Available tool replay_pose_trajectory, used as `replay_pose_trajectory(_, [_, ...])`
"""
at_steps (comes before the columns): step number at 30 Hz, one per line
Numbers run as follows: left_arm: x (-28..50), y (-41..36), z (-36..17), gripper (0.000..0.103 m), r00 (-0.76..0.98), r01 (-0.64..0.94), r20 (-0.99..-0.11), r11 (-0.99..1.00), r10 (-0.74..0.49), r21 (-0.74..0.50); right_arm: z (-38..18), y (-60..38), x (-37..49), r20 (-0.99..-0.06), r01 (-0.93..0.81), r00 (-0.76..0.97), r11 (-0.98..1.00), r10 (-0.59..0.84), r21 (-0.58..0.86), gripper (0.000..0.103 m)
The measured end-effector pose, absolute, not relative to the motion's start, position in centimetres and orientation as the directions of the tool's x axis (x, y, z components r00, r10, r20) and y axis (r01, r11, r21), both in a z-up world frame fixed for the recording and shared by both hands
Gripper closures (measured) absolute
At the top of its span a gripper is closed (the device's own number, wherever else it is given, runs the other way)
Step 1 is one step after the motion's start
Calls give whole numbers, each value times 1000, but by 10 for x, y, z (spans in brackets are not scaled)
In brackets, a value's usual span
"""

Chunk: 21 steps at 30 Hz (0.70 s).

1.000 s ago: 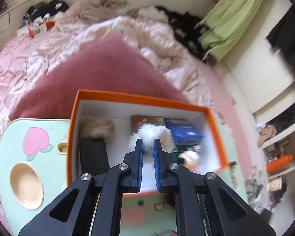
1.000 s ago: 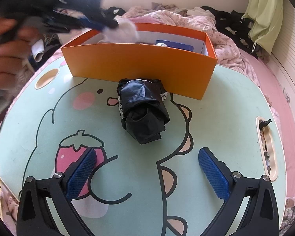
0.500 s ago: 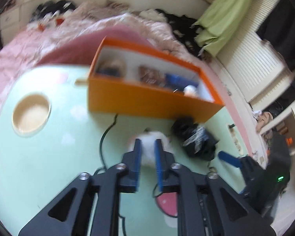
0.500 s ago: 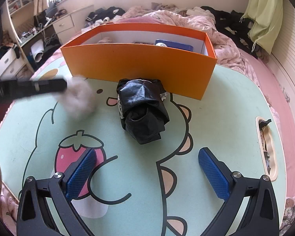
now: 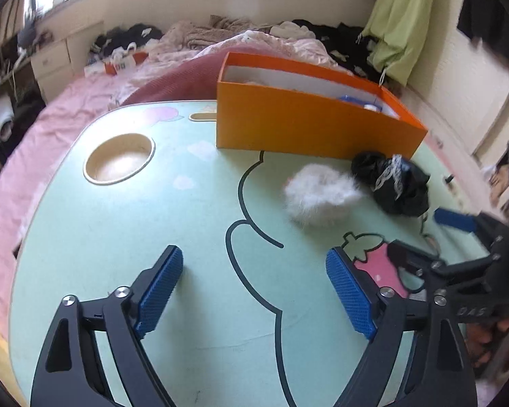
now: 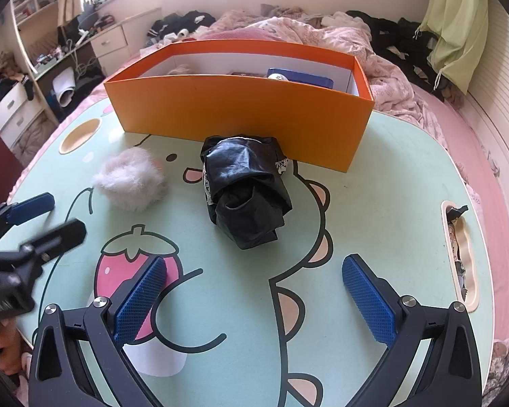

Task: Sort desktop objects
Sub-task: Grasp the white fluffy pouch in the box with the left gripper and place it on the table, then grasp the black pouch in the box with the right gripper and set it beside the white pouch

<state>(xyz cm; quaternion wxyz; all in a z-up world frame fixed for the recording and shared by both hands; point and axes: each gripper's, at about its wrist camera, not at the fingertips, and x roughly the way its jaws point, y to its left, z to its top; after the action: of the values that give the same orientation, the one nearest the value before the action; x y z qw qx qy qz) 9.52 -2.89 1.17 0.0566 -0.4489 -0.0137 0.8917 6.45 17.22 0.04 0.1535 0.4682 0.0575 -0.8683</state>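
A white fluffy ball (image 5: 322,196) lies loose on the mint cartoon table (image 5: 118,224), also in the right wrist view (image 6: 130,178). A crumpled black cloth bundle (image 6: 246,186) with lace trim sits in front of the orange box (image 6: 241,108); it also shows in the left wrist view (image 5: 392,181). The box (image 5: 308,123) holds a blue item (image 6: 302,76) and other things. My left gripper (image 5: 254,291) is open and empty, short of the ball. My right gripper (image 6: 258,298) is open and empty, near the bundle.
A round cup recess (image 5: 118,157) sits at the table's far left. A slot handle (image 6: 461,254) is at the right edge. A bed with pink bedding and clothes (image 6: 322,30) lies behind the box. Drawers (image 6: 13,108) stand on the left.
My left gripper carried the fluffy ball out of the orange box to the table, opened and let it go beside the black bundle. The right gripper has not moved.
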Motion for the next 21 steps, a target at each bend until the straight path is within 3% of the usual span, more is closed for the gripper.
replay_pose_trajectory(3, [90,-13,8,7,-566,-121,-823,-992,52,20,1,174,66,-829,316,-521,-948,-204,35,0])
replay_pose_trajectory(4, [90,-11,7,0,-555,-130,-829,-991,62,13,0,176,66,-829,312,-519,-949,-207,42,0])
replay_pose_trajectory(8, [94,-10,3,0,-572,-123,-818,-992,61,12,6,183,73,-812,255,-563,-967,-155,8,1])
replay_pose_trajectory(13, [98,-11,1,0,-583,-121,-810,-993,63,9,48,190,82,-719,284,-656,-958,-232,50,7])
replay_pose_trajectory(17, [99,-13,1,0,-587,-123,-807,-992,68,6,89,180,50,-692,349,-621,-920,-369,178,10])
replay_pose_trajectory(21, [101,-14,1,0,-589,-129,-805,-992,74,3,105,150,-9,-726,362,-497,-874,-475,324,23])
